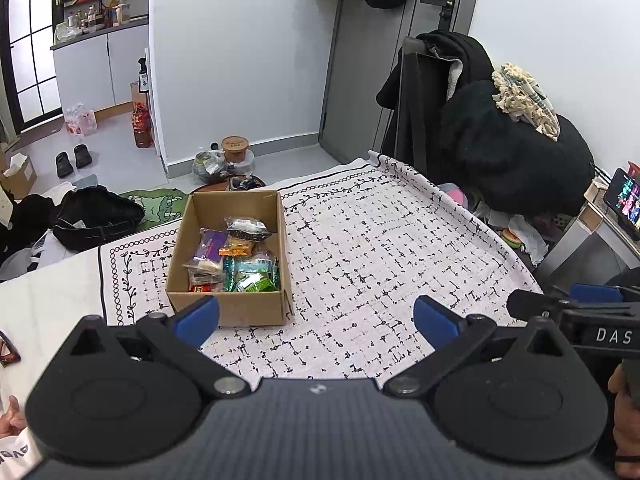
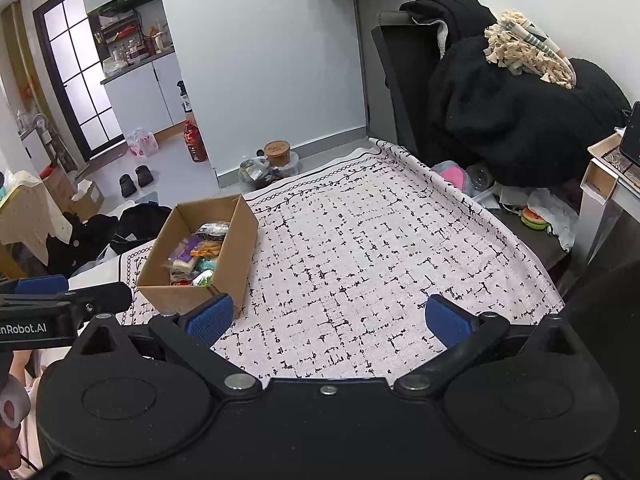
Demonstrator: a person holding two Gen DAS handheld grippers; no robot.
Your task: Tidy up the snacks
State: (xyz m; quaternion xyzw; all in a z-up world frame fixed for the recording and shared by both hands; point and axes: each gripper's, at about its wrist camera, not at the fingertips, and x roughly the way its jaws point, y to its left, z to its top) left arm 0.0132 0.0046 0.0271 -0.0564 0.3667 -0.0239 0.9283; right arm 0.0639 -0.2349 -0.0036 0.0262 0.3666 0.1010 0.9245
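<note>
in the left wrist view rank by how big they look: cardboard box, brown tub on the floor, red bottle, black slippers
1. cardboard box
2. red bottle
3. brown tub and the pair of black slippers look alike; all three floor items sit farther away, so true sizes are unsure.

A bench (image 1: 48, 296) with a pale top carries a white cloth (image 1: 380, 248) printed with broken black grid marks and edged with a leafy vine border; the cloth covers most of the top and leaves a bare strip at the left. On the cloth, toward its left side, stands an open cardboard box (image 1: 230, 306) holding a heap of wrapped snacks (image 1: 234, 258). The rest of the cloth lies flat, its far edge curling slightly at the right corner.
</note>
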